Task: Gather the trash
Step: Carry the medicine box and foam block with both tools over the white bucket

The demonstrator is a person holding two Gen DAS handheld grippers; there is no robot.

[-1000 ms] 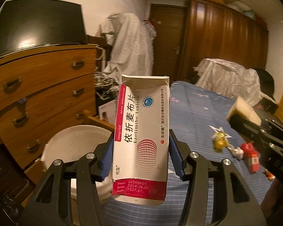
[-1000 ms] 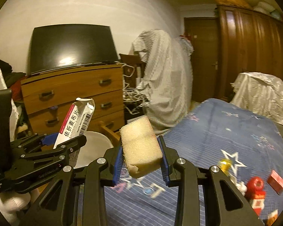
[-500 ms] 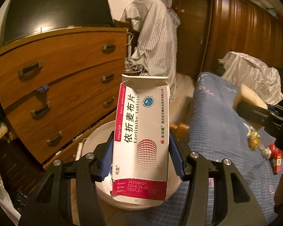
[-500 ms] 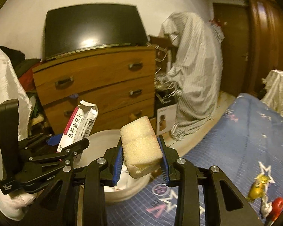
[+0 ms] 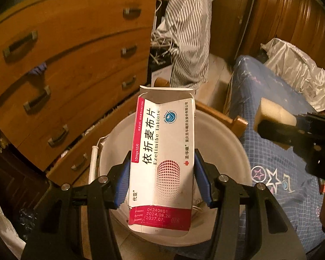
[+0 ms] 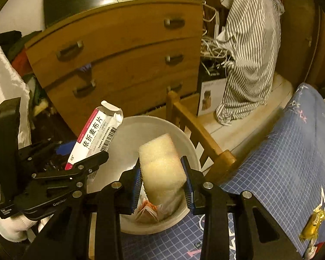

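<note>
Cardboard box (image 5: pixel 162 162) between left tongs (image 5: pixel 162 177)

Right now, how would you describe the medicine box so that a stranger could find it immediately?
Find the wooden dresser; below it stands a white bucket. Over the bucket's left side, the left gripper clamps the medicine box: white and magenta, torn open on top. The yellow sponge beside it has no print.

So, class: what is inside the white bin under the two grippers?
In the right wrist view, the white bin holds crumpled wrappers with orange print at the bottom. The sponge and right gripper cover part of the inside, so anything else is hidden.
</note>
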